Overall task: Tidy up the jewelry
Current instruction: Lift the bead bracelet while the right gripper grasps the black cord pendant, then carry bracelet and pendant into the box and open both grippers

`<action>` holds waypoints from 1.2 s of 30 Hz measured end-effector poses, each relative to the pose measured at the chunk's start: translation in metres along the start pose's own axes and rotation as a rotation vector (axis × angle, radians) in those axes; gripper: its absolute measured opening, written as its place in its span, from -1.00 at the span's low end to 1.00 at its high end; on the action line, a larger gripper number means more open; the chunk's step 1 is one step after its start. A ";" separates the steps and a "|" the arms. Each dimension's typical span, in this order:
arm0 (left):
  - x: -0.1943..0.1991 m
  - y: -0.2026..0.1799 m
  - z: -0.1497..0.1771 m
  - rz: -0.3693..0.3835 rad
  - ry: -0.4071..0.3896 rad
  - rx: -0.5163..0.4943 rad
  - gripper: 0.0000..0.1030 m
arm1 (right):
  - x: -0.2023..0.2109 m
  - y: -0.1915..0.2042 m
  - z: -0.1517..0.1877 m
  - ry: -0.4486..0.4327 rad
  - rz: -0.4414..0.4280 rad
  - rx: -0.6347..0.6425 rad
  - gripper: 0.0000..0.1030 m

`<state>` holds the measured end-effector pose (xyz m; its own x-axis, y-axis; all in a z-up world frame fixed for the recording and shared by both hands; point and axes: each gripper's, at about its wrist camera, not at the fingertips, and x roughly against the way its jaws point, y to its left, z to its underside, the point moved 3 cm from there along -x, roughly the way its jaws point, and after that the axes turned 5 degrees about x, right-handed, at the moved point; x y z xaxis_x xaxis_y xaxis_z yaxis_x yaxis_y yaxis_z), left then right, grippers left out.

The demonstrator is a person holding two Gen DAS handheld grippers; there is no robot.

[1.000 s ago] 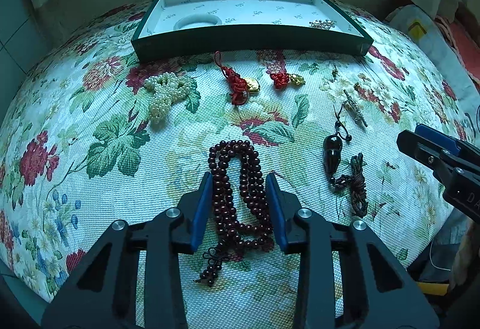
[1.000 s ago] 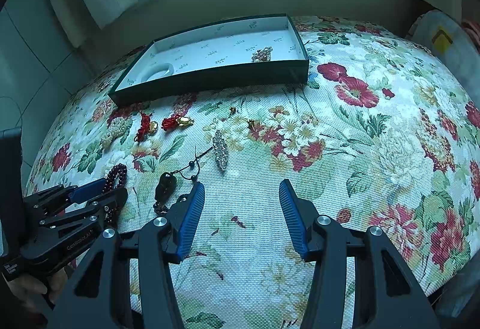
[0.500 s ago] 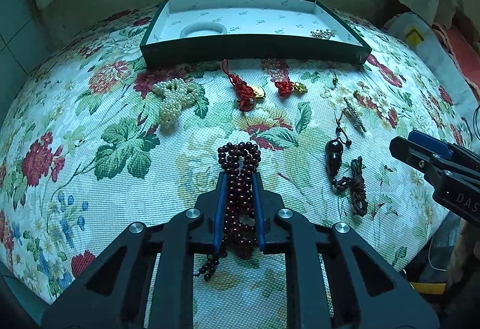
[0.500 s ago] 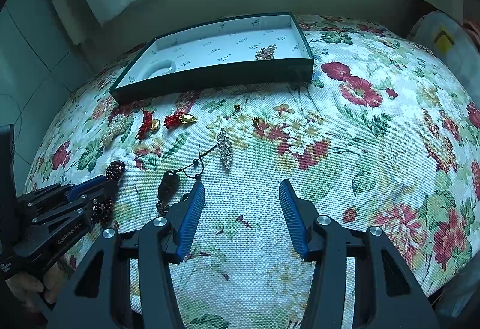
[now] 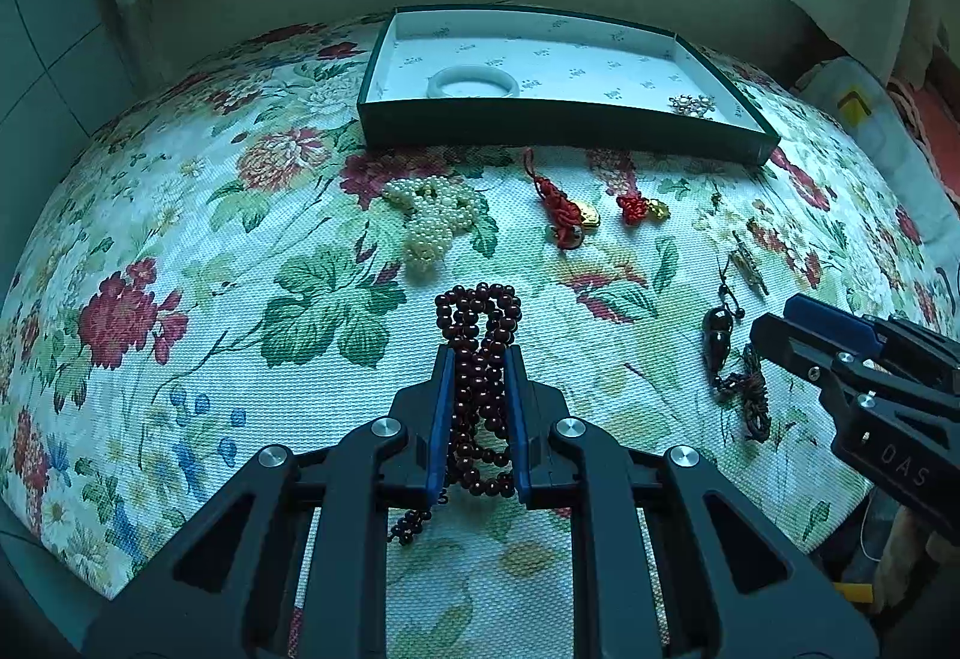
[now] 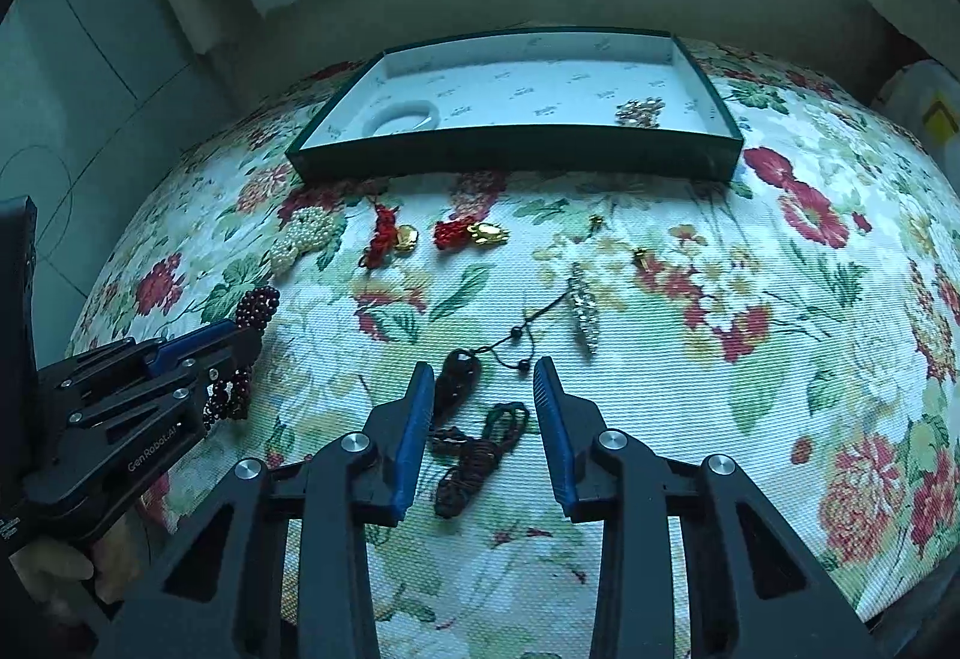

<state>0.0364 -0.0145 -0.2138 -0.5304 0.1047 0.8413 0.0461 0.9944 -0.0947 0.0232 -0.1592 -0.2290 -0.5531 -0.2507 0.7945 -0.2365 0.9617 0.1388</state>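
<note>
From the left wrist, the left gripper point(image 5: 478, 359) is clamped on a string of dark red round wooden beads point(image 5: 480, 311), whose loop sticks out past the blue pads toward the shallow dark green cardboard tray point(image 5: 558, 125) at the far side of the floral tablecloth point(image 5: 180, 239). Just in front of that tray lies a heap of white pearls point(image 5: 432, 221); inside it rests a pale ring bangle point(image 5: 473, 83). From the right wrist, the right gripper point(image 6: 485, 374) is closing, its pads not yet touching the black teardrop pendant on dark cord point(image 6: 459, 377) lying between them, well short of the tray.
</note>
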 end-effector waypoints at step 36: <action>-0.007 0.010 0.001 -0.009 0.038 0.035 -0.68 | 0.009 0.013 -0.005 -0.031 0.024 0.060 -0.62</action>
<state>0.0394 -0.0055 -0.2212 -0.4984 0.0965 0.8616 0.0112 0.9944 -0.1049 0.0194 -0.1479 -0.2172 -0.5837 -0.2323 0.7781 -0.2700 0.9592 0.0838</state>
